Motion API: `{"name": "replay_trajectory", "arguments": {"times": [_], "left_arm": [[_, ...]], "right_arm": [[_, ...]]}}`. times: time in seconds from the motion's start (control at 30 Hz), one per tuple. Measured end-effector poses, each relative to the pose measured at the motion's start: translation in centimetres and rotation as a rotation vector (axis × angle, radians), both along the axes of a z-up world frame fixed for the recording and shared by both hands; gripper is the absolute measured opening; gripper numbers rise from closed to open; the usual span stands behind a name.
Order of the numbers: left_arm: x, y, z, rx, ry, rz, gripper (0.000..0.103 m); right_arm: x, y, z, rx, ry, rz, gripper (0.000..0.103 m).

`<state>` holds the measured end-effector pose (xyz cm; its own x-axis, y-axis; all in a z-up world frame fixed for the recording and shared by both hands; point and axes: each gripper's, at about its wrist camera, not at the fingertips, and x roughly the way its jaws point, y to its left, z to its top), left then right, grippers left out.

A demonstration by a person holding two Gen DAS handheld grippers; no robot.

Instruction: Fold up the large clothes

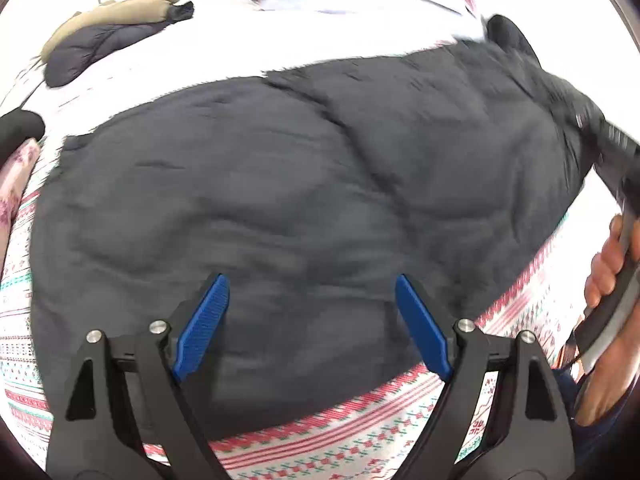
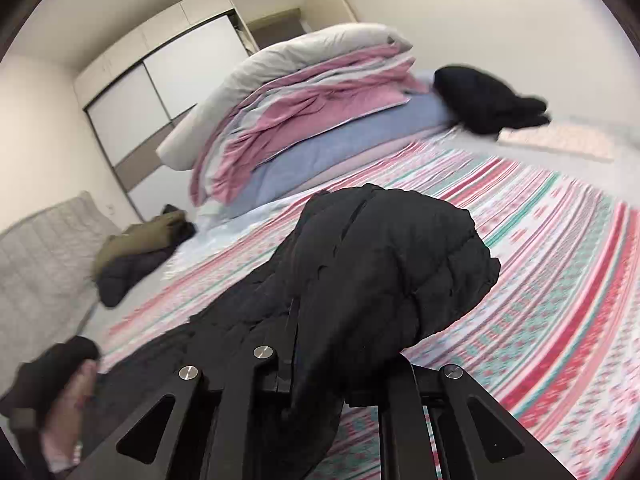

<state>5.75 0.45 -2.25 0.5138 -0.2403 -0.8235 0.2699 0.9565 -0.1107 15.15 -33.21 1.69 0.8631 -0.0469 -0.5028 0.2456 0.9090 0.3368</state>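
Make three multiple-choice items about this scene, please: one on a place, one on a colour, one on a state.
1. Where does the black jacket lie?
A. on the patterned bedsheet
B. on the floor
C. in the wardrobe

2. What colour are the left tool pads?
A. red
B. blue
C. yellow

3. How is the right tool?
A. open, empty
B. shut on the jacket
C. out of view

Answers: 1 A, sheet shows around the jacket; 2 B, blue ribbed pads; 3 B, black fabric bunches between its fingers.

Black angular left gripper [image 1: 312, 320] arms with silver screws, ribbed blue pads [image 1: 204, 328]; bare-skinned hand [image 1: 604, 276].
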Motion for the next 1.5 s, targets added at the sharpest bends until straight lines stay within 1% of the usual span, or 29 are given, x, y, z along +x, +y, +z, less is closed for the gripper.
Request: {"name": "replay_trajectory", "arguments": {"times": [0.07, 0.2, 0.3, 0.37, 0.5, 0.57, 0.6, 0.63, 0.7, 0.73, 0.77, 0.8, 0.87, 0.97, 1.03, 1.1, 1.13, 1.17, 1.2, 1.23, 1.27, 1.3, 1.33, 1.4, 1.43, 1.5], "left_arm": [[0.9, 1.8, 0.4, -0.029, -0.004, 0.040, 0.086], [3.3, 6.4, 0.4, -0.151, 0.034, 0.162, 0.086], [4.8, 8.4, -0.5, -0.167, 0.076, 0.220, 0.086], [5.1, 9.3, -1.1, -0.180, 0.101, 0.253, 0.086], [5.8, 12.9, -2.4, -0.262, 0.148, 0.393, 0.086], [6.4, 14.1, -3.7, -0.266, 0.189, 0.455, 0.086], [6.7, 14.2, -4.4, -0.270, 0.213, 0.456, 0.086], [7.2, 14.1, -5.2, -0.293, 0.248, 0.446, 0.085], [7.8, 14.1, -6.8, -0.367, 0.312, 0.439, 0.083], [7.8, 14.2, -7.0, -0.375, 0.311, 0.452, 0.083], [7.9, 14.2, -6.9, -0.377, 0.305, 0.458, 0.080], [7.8, 14.1, -6.8, -0.379, 0.299, 0.456, 0.076], [7.6, 14.1, -6.7, -0.377, 0.285, 0.455, 0.074], [6.8, 14.3, -6.6, -0.390, 0.278, 0.454, 0.071], [7.1, 14.8, -6.7, -0.417, 0.281, 0.464, 0.070], [7.4, 15.1, -6.7, -0.441, 0.286, 0.468, 0.070], [7.6, 15.5, -6.6, -0.453, 0.289, 0.468, 0.070], [7.6, 15.8, -6.6, -0.466, 0.294, 0.467, 0.070], [7.6, 16.3, -6.7, -0.484, 0.302, 0.465, 0.070], [7.3, 16.5, -6.8, -0.502, 0.312, 0.464, 0.070], [7.4, 17.1, -7.0, -0.532, 0.333, 0.465, 0.070], [7.2, 17.6, -7.2, -0.559, 0.351, 0.475, 0.069], [7.0, 17.9, -7.2, -0.570, 0.359, 0.484, 0.069], [6.9, 18.8, -7.2, -0.583, 0.363, 0.499, 0.069], [6.9, 19.1, -7.1, -0.589, 0.365, 0.495, 0.069], [6.8, 19.9, -6.8, -0.606, 0.364, 0.498, 0.069]], "right_arm": [[-0.3, -0.9, 0.1, -0.044, 0.012, -0.050, 0.013], [-0.8, -4.0, -0.2, -0.079, 0.051, -0.161, 0.013], [-1.2, -5.0, -0.5, -0.107, 0.064, -0.196, 0.013], [-1.1, -4.8, -0.4, -0.122, 0.054, -0.181, 0.013], [-1.2, -3.0, 0.6, -0.187, 0.007, -0.152, 0.013], [-1.4, -2.3, 1.1, -0.201, -0.015, -0.141, 0.013], [-1.5, -1.8, 1.4, -0.210, -0.028, -0.134, 0.013], [-1.4, -1.4, 1.7, -0.219, -0.038, -0.126, 0.013], [-1.5, -0.1, 2.6, -0.245, -0.062, -0.101, 0.013], [-1.7, 0.7, 3.0, -0.259, -0.074, -0.088, 0.013], [-1.8, 1.7, 3.6, -0.282, -0.089, -0.069, 0.013], [-1.9, 3.1, 4.3, -0.318, -0.105, -0.046, 0.013], [-2.3, 6.0, 5.4, -0.401, -0.134, -0.001, 0.013], [-2.8, 12.1, 6.7, -0.551, -0.194, 0.120, 0.013], [-3.2, 16.2, 6.9, -0.622, -0.233, 0.237, 0.013], [-3.8, 20.9, 6.1, -0.703, -0.263, 0.400, 0.013], [-4.1, 23.3, 5.3, -0.755, -0.272, 0.488, 0.014], [-4.8, 26.0, 4.0, -0.817, -0.285, 0.594, 0.014], [-5.3, 27.8, 2.6, -0.860, -0.292, 0.675, 0.013], [-5.6, 29.2, 1.4, -0.881, -0.285, 0.731, 0.013], [-5.7, 30.5, -0.3, -0.892, -0.255, 0.786, 0.014], [-5.6, 31.4, -1.8, -0.897, -0.219, 0.822, 0.014], [-5.5, 32.0, -3.0, -0.908, -0.190, 0.846, 0.014], [-5.6, 32.4, -4.0, -0.935, -0.189, 0.860, 0.015], [-5.7, 32.3, -4.1, -0.932, -0.190, 0.870, 0.015], [-5.6, 31.4, -3.6, -0.880, -0.183, 0.891, 0.019]]}}
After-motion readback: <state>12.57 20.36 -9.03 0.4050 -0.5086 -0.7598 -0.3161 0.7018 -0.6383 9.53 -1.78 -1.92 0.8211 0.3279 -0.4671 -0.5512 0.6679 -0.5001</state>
